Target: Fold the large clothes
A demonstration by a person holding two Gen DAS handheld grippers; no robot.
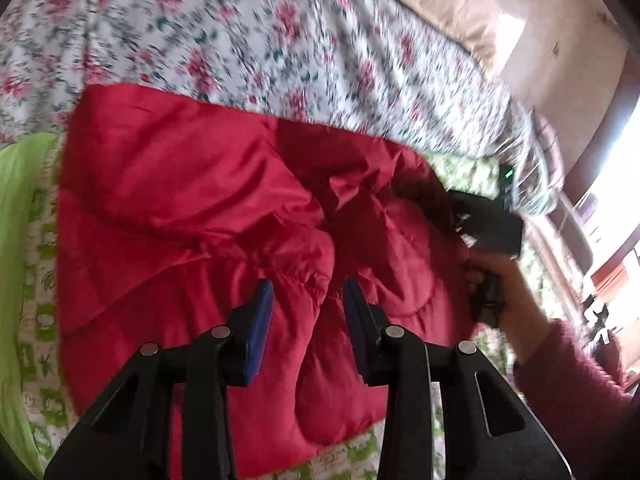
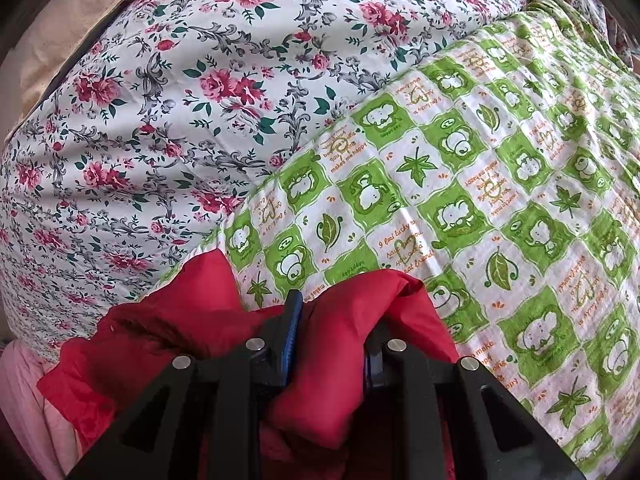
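Two patterned cloths, floral sheet, cover the bed beneath red jacket.

A bed carries everything, covered by a white sheet printed with red roses and grey-green leaves. On the sheet lies a green-and-white checked blanket with cartoon animals, leaves and orange lettering, its edge running diagonally across the florals. A red padded jacket lies rumpled, partly on the blanket and partly on the sheet. A plain lime-green cloth shows at the blanket's edge.
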